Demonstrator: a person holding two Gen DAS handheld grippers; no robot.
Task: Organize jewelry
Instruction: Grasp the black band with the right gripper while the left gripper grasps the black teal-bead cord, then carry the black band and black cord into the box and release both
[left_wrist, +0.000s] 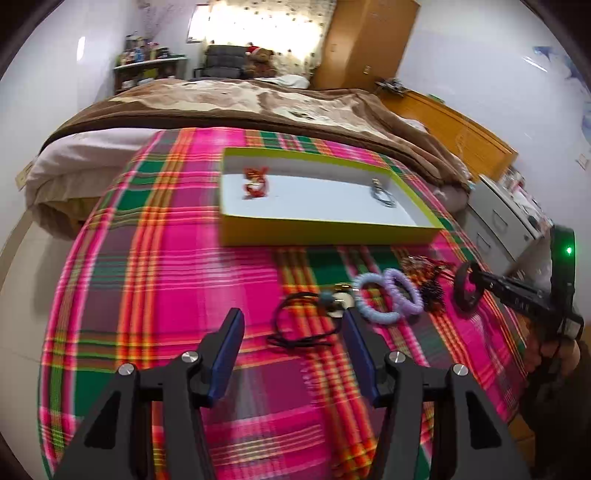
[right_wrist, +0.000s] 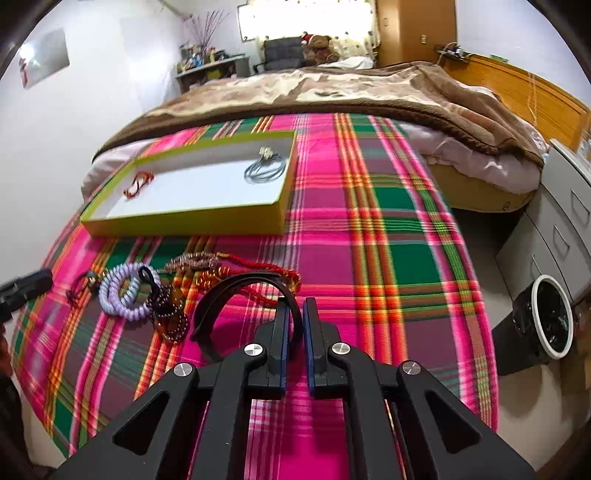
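Right wrist only: white bin (right_wrist: 553, 318)

My view: white walls (right_wrist: 92, 110), bright curtained window (left_wrist: 258, 26), brown-blanketed bed (right_wrist: 332, 88), wooden wardrobe (left_wrist: 365, 40), grey drawers (right_wrist: 565, 221).

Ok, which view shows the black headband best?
The right wrist view: the black headband arches close to the lens, one end clamped in the right tool. The left wrist view shows it only small and edge-on at the far right.
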